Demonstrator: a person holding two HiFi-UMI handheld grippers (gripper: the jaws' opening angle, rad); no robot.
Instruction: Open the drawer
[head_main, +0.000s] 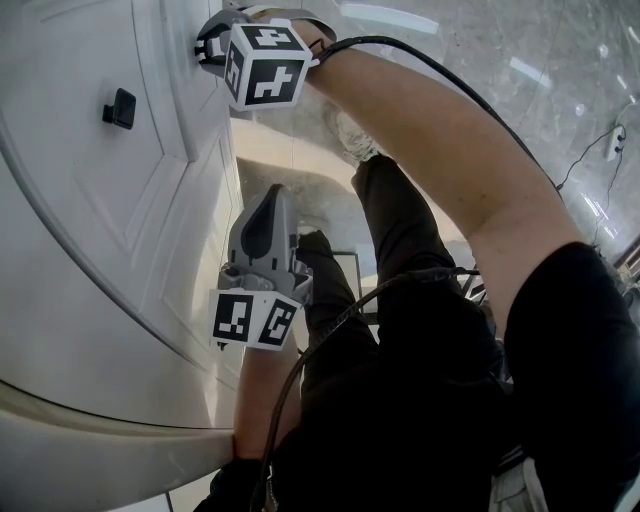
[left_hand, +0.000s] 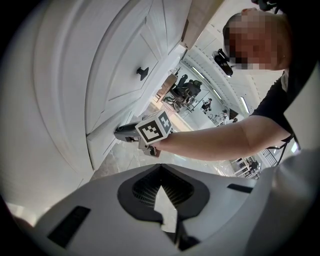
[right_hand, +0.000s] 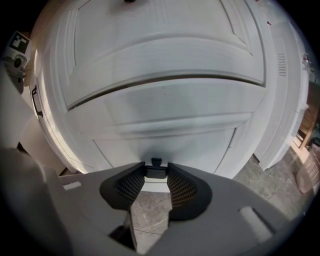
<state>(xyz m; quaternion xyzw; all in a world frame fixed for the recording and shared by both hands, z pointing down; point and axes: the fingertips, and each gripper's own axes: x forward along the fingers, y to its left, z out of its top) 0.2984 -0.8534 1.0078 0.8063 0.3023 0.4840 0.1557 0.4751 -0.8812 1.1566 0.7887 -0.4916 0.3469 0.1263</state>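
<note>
Grasping step: right gripper (right_hand: 156, 176) is pinching the dark knob (right_hand: 155, 170) on the closed drawer (right_hand: 165, 145), left gripper (left_hand: 161, 175) idling shut and empty away from the knob, so a straight outward pull is likely coming next.

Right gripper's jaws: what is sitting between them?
The black knob of the white drawer front, clamped on both sides by the right gripper. The right gripper view shows it.

Shiny grey marble floor (head_main: 560, 60) everywhere. A white plug (head_main: 614, 142) on a thin cable lies out on its right side. A woven basket (right_hand: 310, 172) stands on the floor too, with office chairs (left_hand: 182, 91) way back.
</note>
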